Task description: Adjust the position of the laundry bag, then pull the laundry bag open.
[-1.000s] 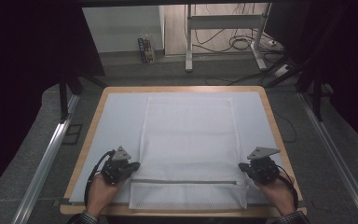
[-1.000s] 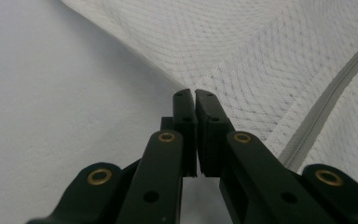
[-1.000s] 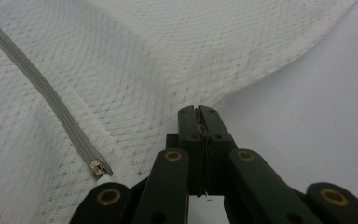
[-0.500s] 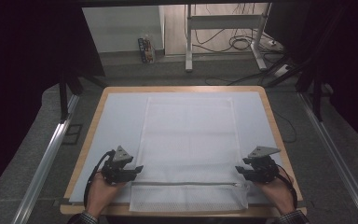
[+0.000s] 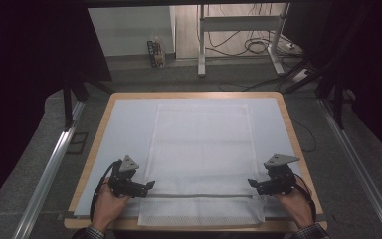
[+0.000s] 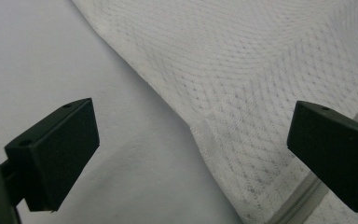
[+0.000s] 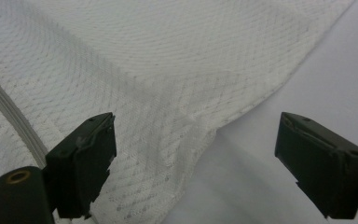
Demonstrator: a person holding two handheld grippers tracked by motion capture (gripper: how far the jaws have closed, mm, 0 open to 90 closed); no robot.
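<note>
One white mesh bag (image 5: 201, 154), one pale sheet (image 5: 124, 134), one table (image 5: 92, 164), two grippers (image 5: 146, 185) (image 5: 251, 183)

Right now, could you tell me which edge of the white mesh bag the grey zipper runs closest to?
The near edge, by the person: the grey zipper crosses the white mesh laundry bag between the two grippers, far from the opposite edge.

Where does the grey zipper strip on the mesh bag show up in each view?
High view: the zipper runs across the mesh bag near its front edge, between the two tools.
Left gripper view: zipper at bottom right, beside the right jaw.
Right gripper view: zipper at far left, above the left jaw.
Shared landmark: the bag's side edge against the pale mat.
</note>
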